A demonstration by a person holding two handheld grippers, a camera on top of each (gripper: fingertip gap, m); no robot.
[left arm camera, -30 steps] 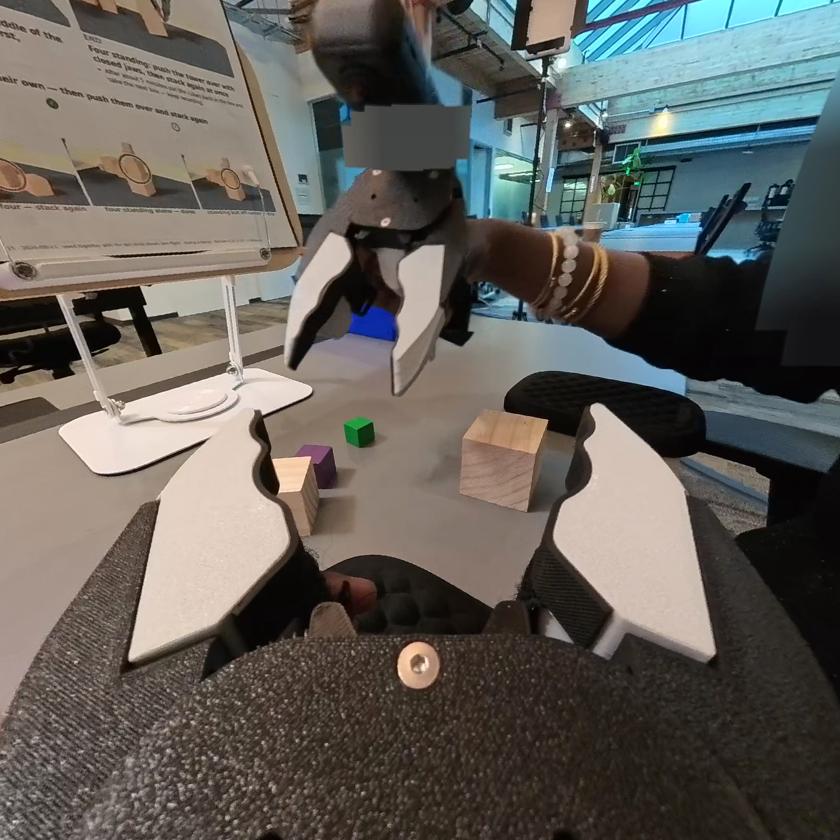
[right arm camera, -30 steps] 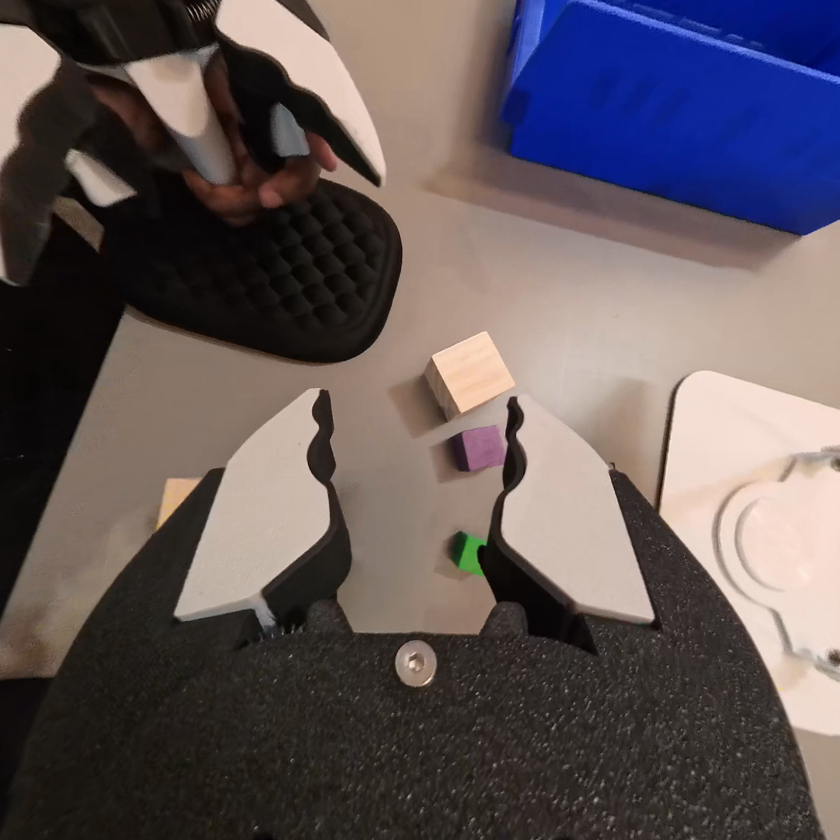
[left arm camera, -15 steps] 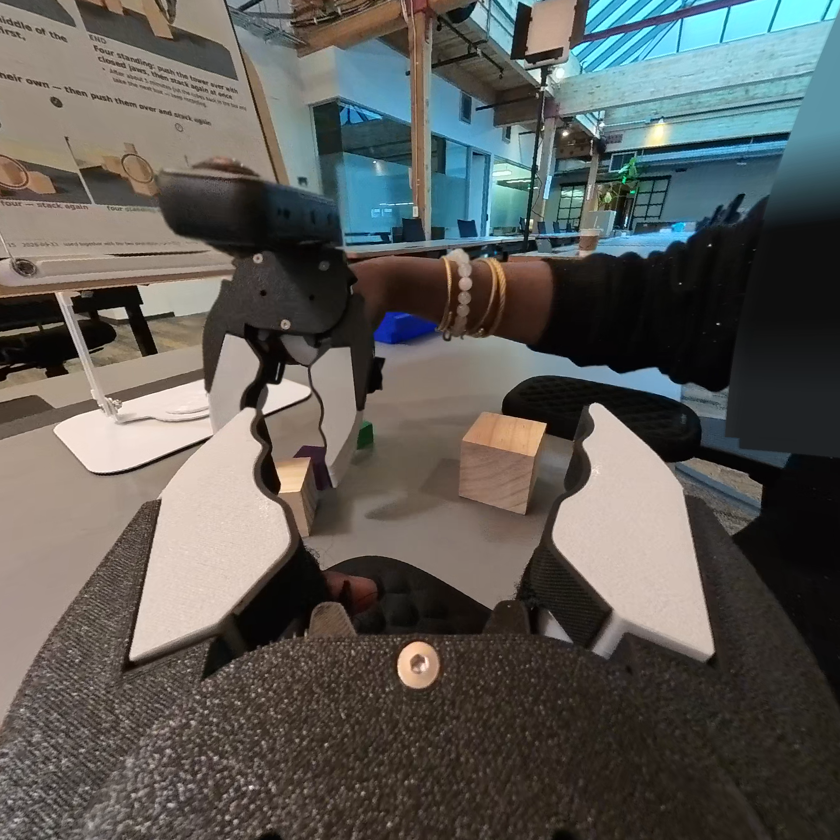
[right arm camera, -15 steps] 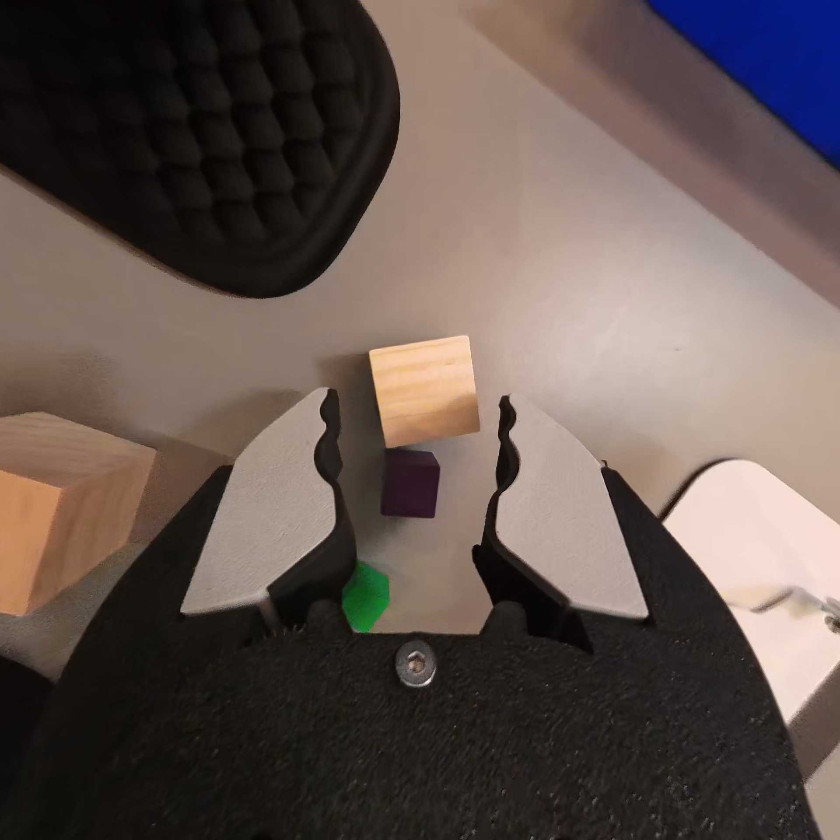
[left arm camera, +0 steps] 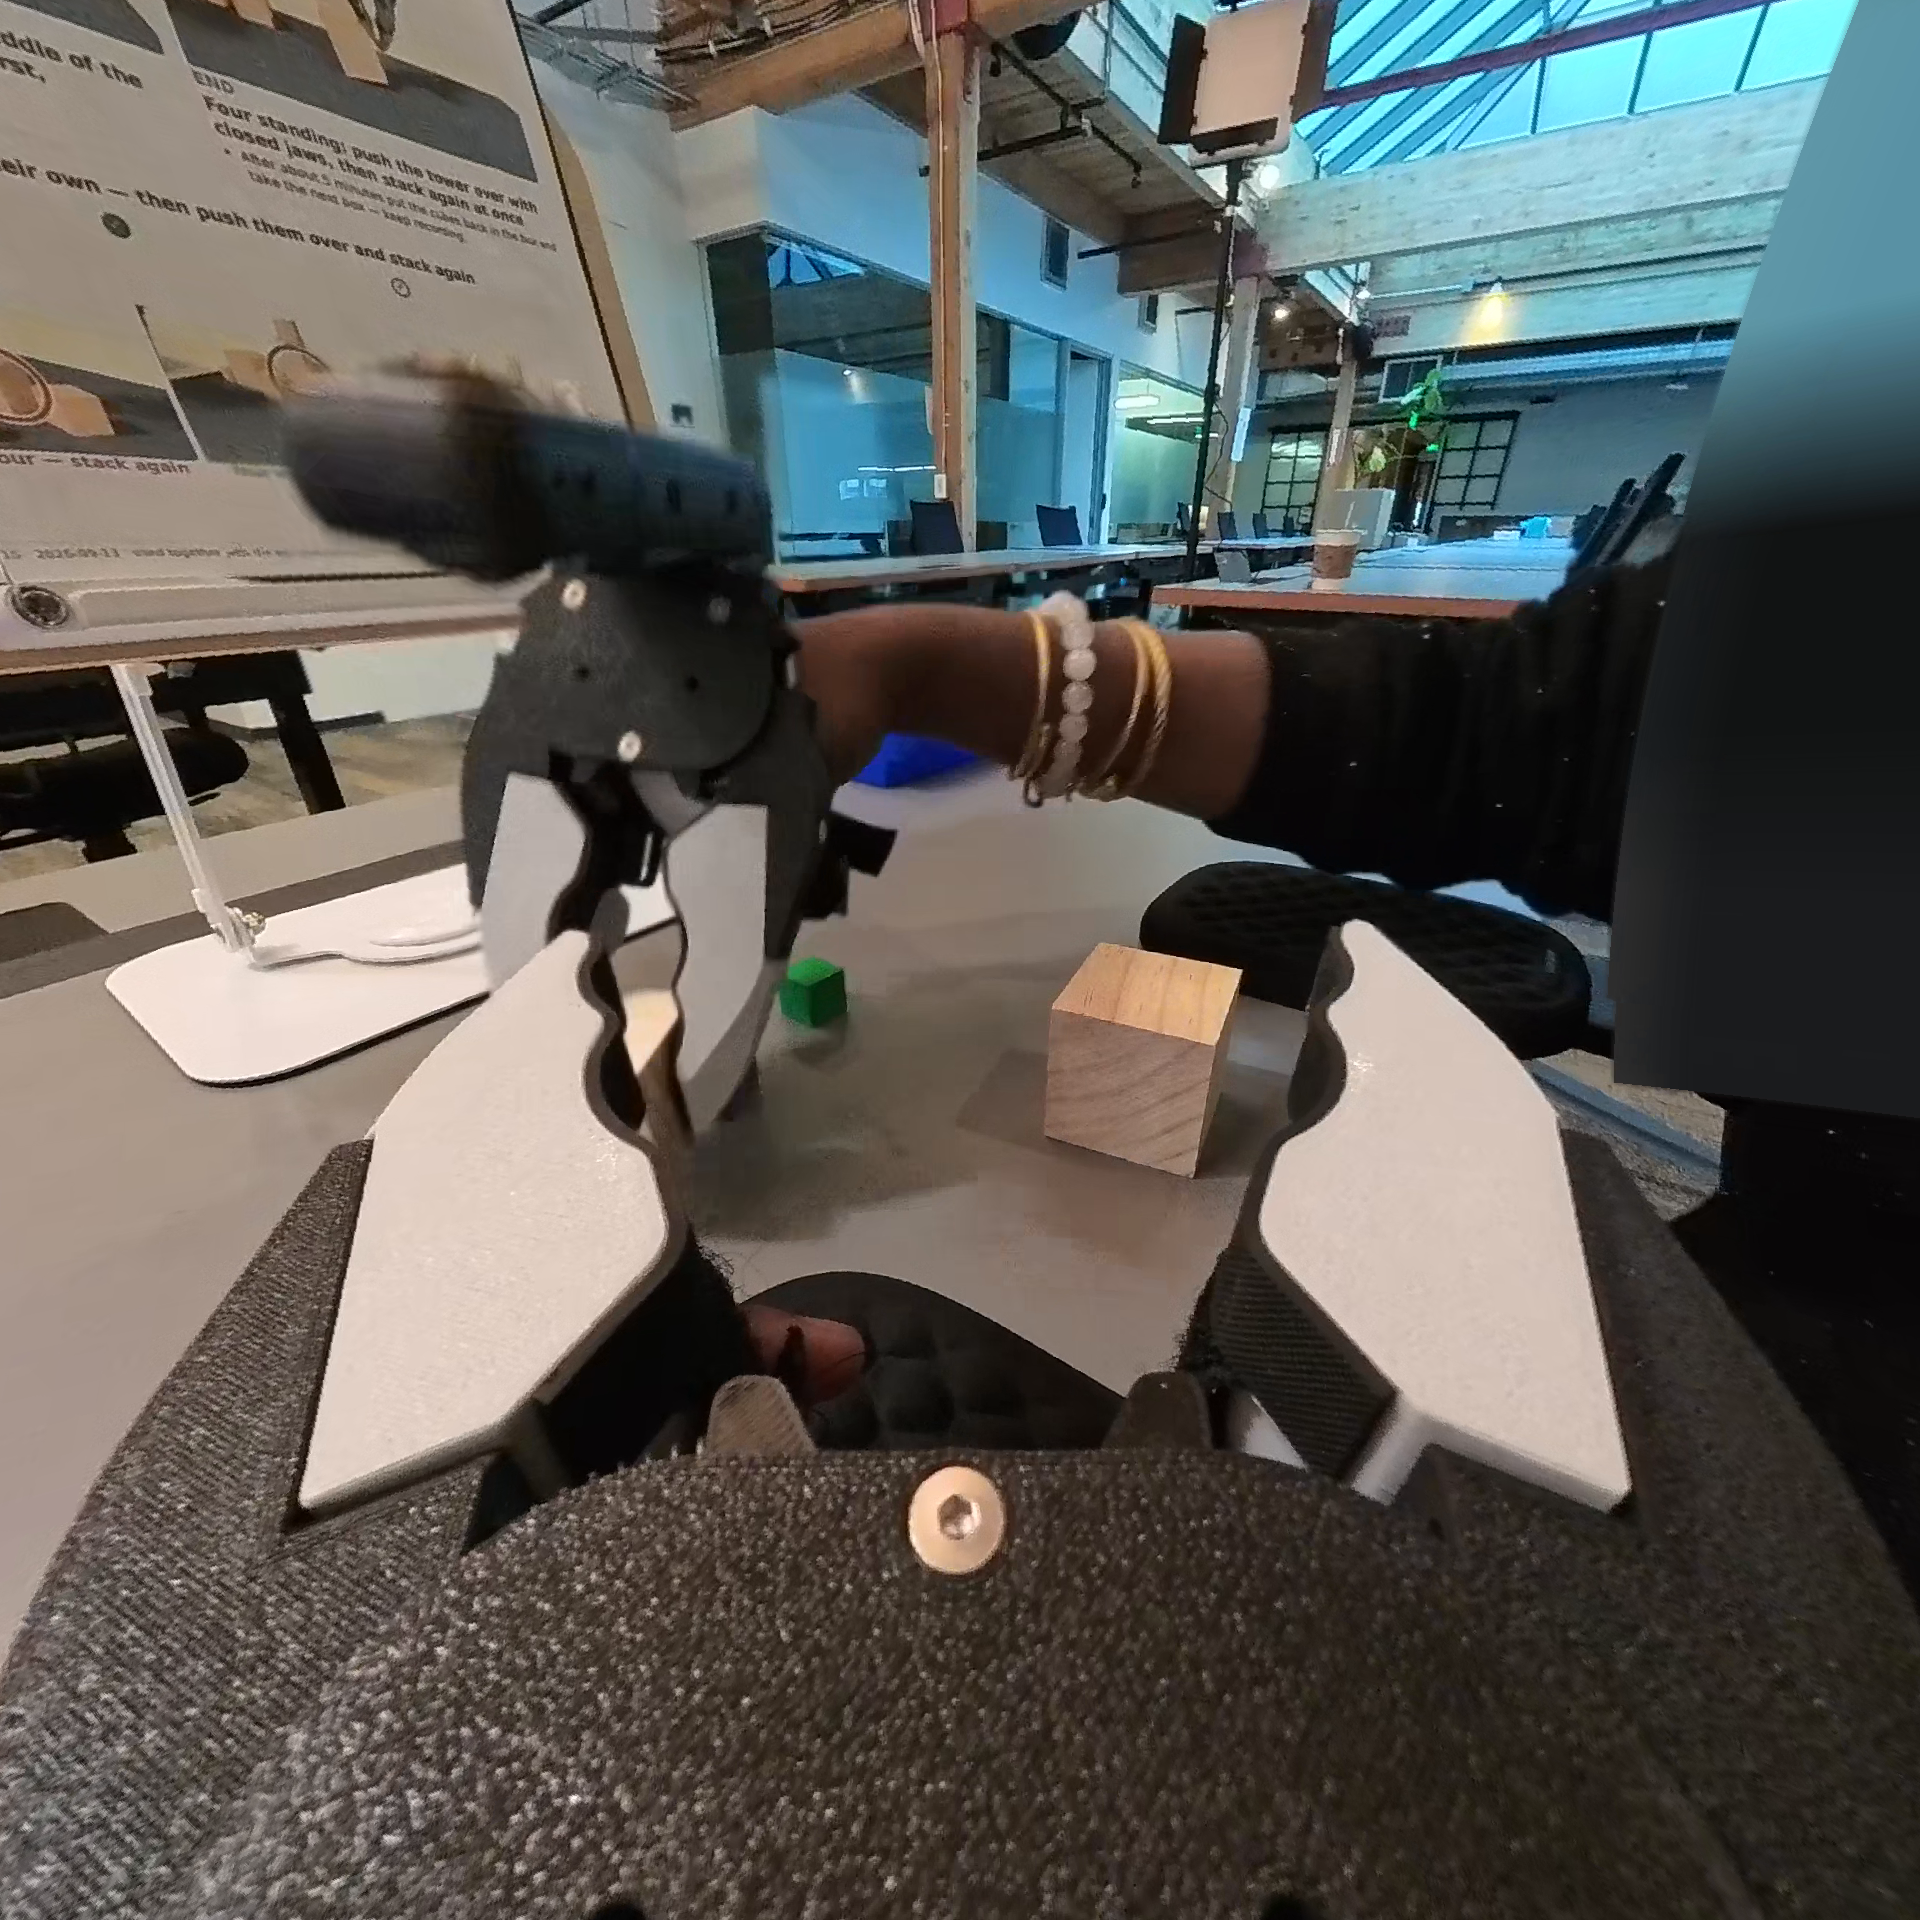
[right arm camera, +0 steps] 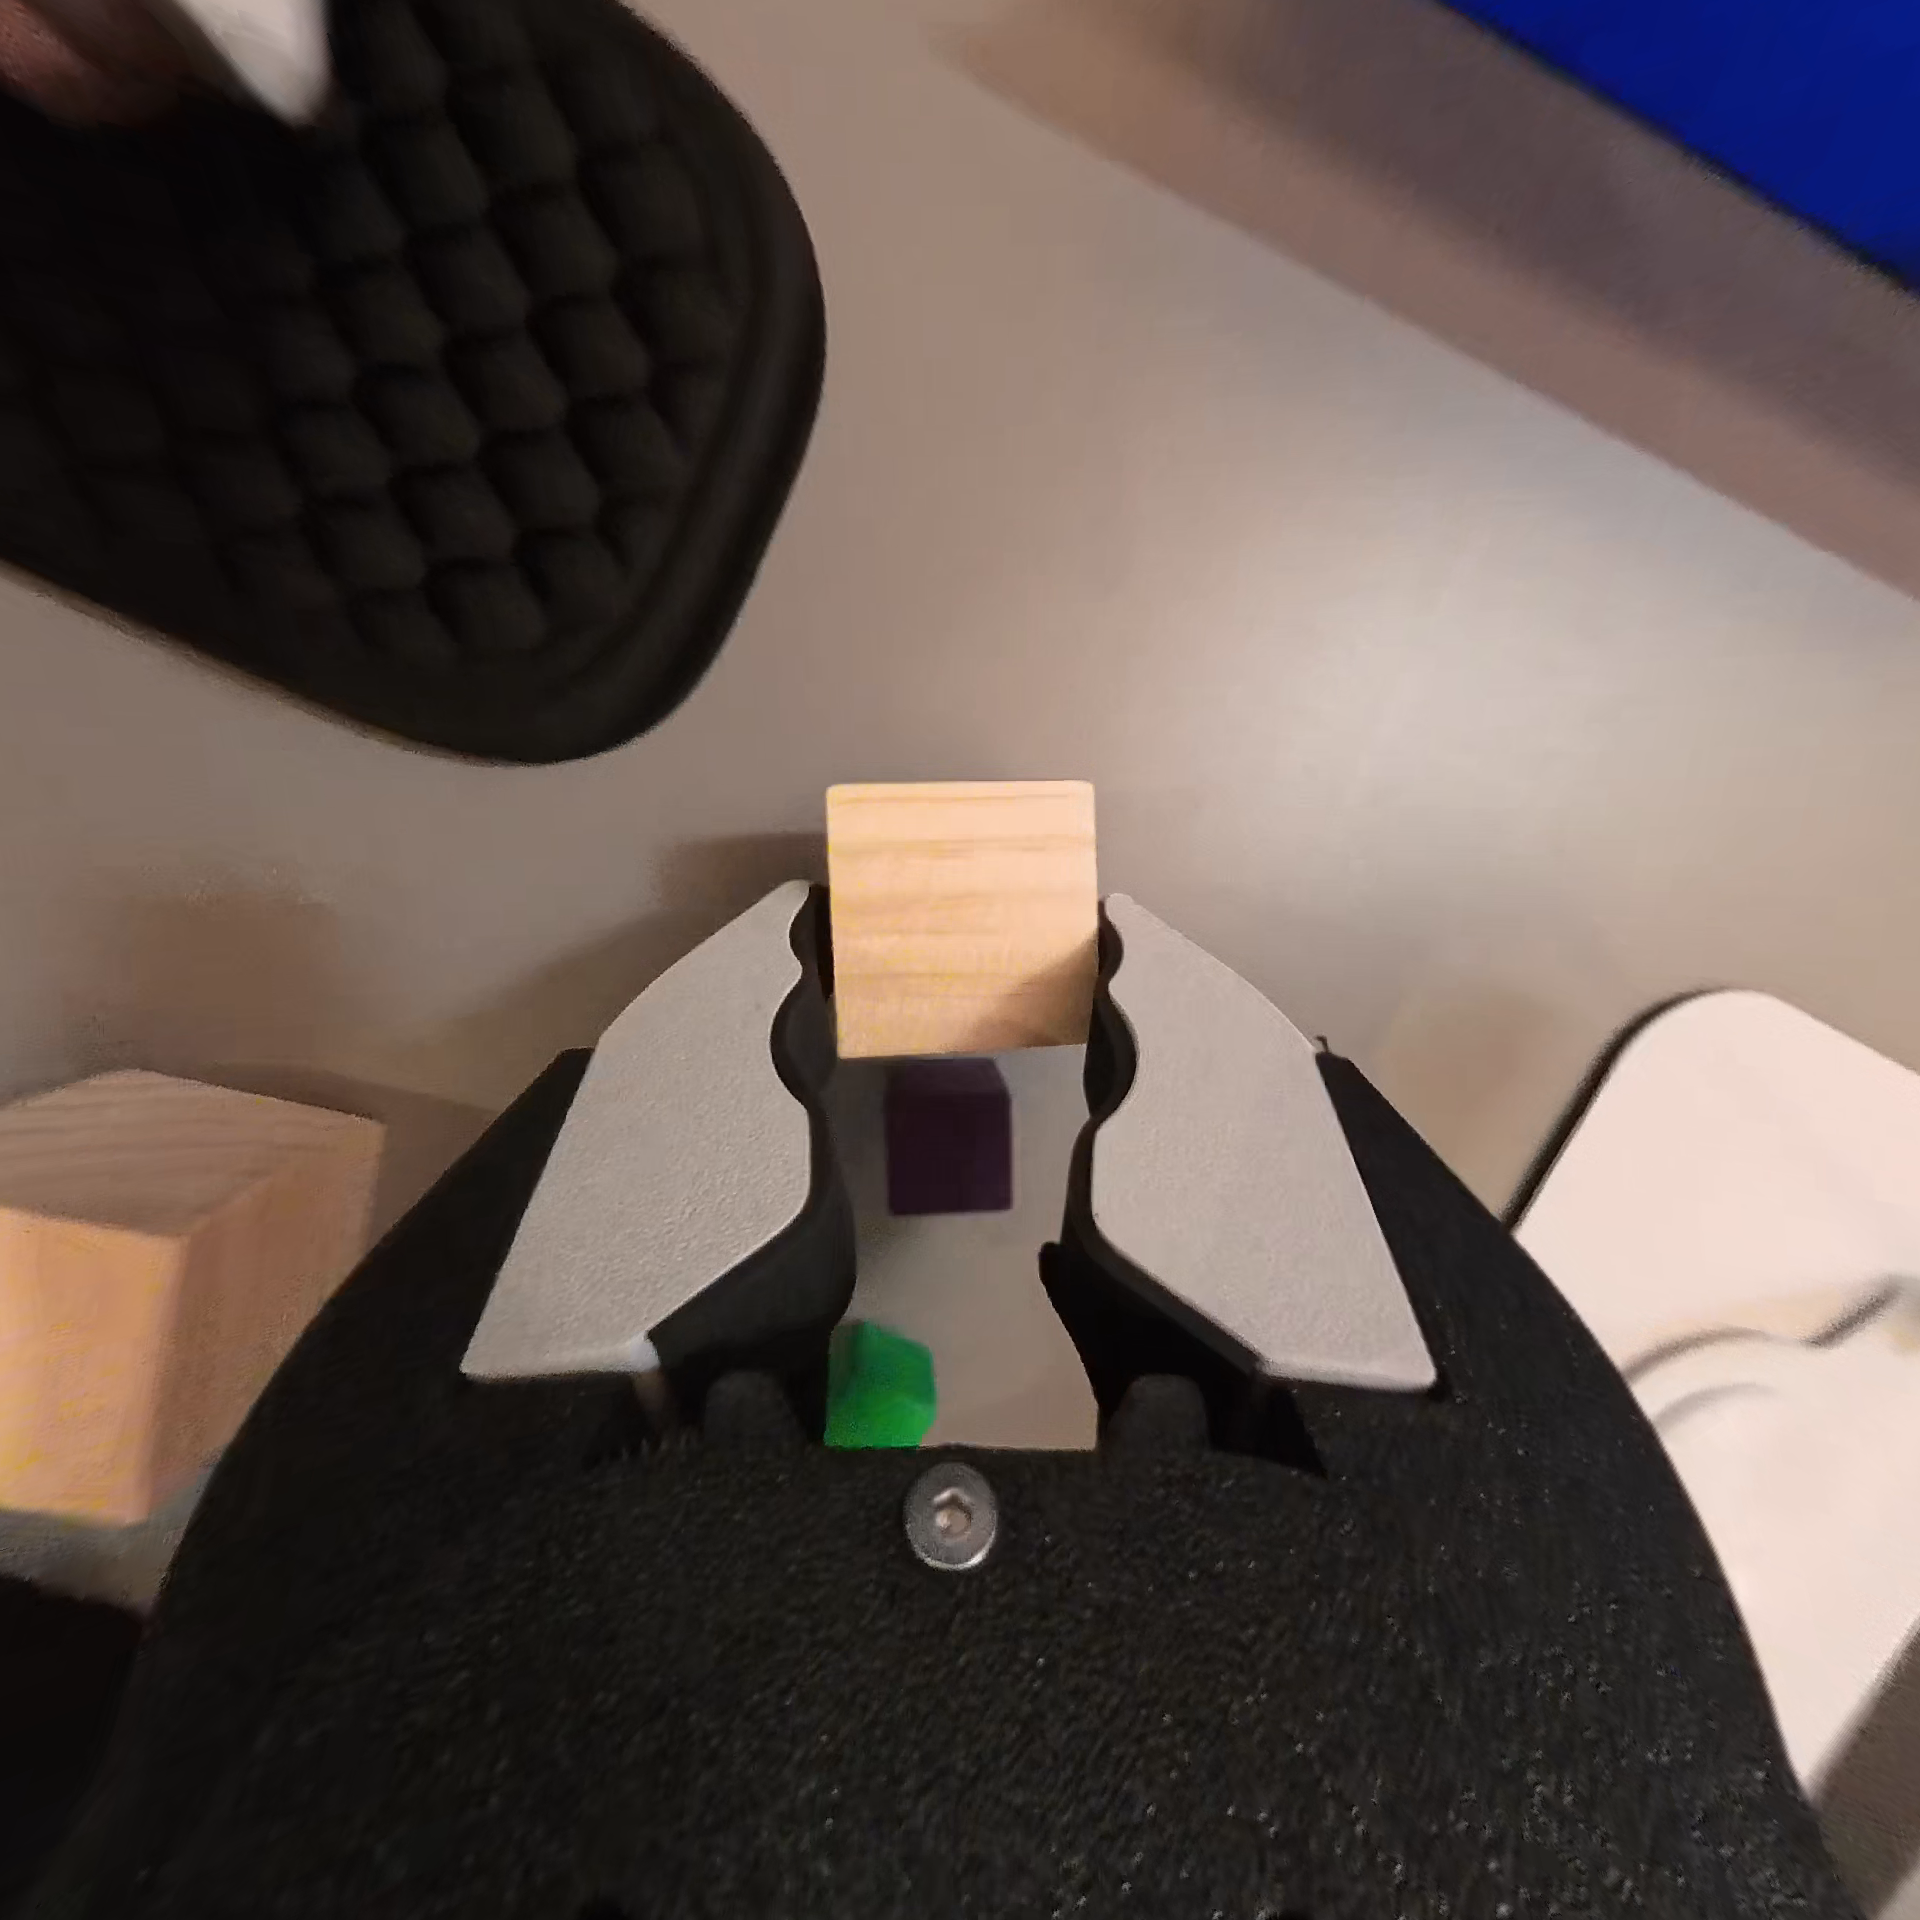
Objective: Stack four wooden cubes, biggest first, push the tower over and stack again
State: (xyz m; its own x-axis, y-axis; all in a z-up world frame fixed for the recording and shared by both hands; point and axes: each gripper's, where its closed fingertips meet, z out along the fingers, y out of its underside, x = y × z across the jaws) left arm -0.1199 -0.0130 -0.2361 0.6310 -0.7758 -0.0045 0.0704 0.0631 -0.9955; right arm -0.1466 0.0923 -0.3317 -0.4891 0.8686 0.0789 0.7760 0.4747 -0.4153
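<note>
My right gripper (right arm camera: 961, 912) is shut on a small light wooden cube (right arm camera: 961, 935), with both pads against its sides, low over the grey table (right arm camera: 1351, 623). A purple cube (right arm camera: 948, 1143) and a green cube (right arm camera: 878, 1392) lie on the table under the gripper, behind the held cube. In the left wrist view, one right-gripper finger (left arm camera: 717, 966) stands against the small cube (left arm camera: 652, 1039), beside the green cube (left arm camera: 812, 989). My left gripper (left arm camera: 971, 940) is open and empty. A large wooden cube (left arm camera: 1138, 1055) stands ahead of it, untouched.
A black textured pad (right arm camera: 364, 364) lies at the table's edge. A white stand base (left arm camera: 312, 987) holds an instruction board (left arm camera: 260, 312) at the left. A blue bin (right arm camera: 1766, 104) stands farther back. The large wooden cube also shows in the right wrist view (right arm camera: 156, 1299).
My right gripper came down over the cubes, moved onto the small wooden cube and closed its fingers on it. My left gripper stayed still and open.
</note>
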